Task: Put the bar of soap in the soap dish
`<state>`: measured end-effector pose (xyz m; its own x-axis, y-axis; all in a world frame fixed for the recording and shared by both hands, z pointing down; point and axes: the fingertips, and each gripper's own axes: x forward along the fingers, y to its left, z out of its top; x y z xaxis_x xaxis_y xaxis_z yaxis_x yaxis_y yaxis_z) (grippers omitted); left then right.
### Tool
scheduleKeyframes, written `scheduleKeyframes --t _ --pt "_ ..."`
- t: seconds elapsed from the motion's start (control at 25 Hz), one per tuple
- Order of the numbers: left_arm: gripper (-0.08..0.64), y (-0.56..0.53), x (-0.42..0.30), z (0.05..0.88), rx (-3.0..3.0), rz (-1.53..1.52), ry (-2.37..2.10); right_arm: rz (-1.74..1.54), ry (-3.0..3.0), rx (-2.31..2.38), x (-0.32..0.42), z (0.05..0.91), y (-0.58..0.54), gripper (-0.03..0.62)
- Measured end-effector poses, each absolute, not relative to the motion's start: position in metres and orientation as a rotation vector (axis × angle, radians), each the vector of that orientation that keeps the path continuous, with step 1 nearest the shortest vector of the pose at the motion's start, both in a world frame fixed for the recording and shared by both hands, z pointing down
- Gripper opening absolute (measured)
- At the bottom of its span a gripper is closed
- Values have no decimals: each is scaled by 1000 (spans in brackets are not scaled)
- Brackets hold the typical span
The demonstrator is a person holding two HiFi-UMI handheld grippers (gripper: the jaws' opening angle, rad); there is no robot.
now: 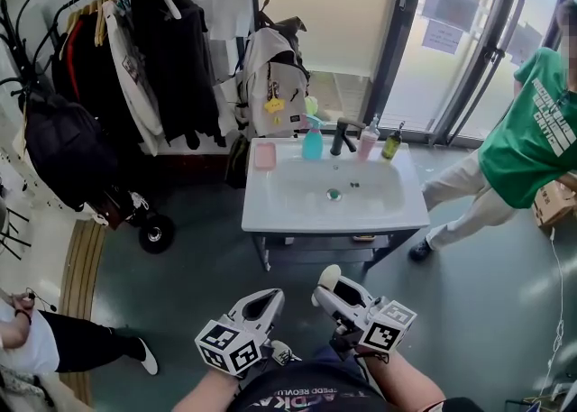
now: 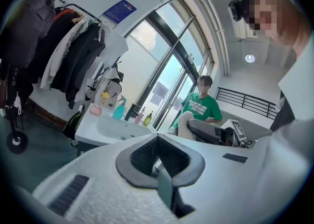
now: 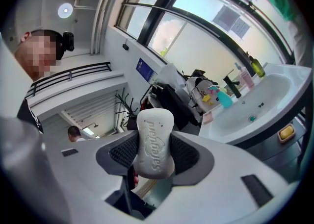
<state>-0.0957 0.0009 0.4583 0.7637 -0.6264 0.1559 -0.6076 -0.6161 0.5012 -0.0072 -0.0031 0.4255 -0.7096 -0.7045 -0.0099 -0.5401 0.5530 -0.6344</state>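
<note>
A white bar of soap (image 3: 155,142) is pinched upright between the jaws of my right gripper (image 3: 154,153). In the head view that gripper (image 1: 326,290) is held low and near, with the soap (image 1: 327,276) at its tip, well short of the white sink (image 1: 270,207). A pink soap dish (image 1: 264,156) lies on the sink's back left corner. It also shows as a small pink soap dish (image 3: 206,118) far off in the right gripper view and a pink soap dish (image 2: 95,111) in the left gripper view. My left gripper (image 1: 268,300) hangs beside the right one, its jaws shut with nothing between them (image 2: 158,155).
On the sink's back rim stand a blue spray bottle (image 1: 312,141), a black tap (image 1: 341,136), a pink bottle (image 1: 368,141) and a green bottle (image 1: 391,143). A clothes rack (image 1: 135,59) and backpack (image 1: 273,81) stand left. A person in green (image 1: 532,140) stands right; another person (image 1: 41,343) at lower left.
</note>
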Motion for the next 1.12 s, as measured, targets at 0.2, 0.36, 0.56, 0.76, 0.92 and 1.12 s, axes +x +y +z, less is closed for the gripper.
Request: scheduleKeyframes --t 0.2,0.36,0.56,0.76,0.92,1.12 --pt "9 -1 -110 452 2426 -59 -957 -899 2536 -1016 -19 423 -16 198" --pt "9 -9 -124 448 2419 -72 -1006 -890 2559 -978 -32 417 -34 198" --pt "9 -27 -128 450 2404 -77 -1059 -885 2589 -930 -39 416 -59 198" --pt "9 -52 -122 449 2392 -82 -1094 -900 2609 -897 -38 420 -90 198" --pt "9 -80 -117 452 2384 -83 -1110 -914 2613 -900 -34 426 -123 198" --pt "9 -114 -110 457 2374 -84 -1114 -931 2612 -920 -31 434 -169 198"
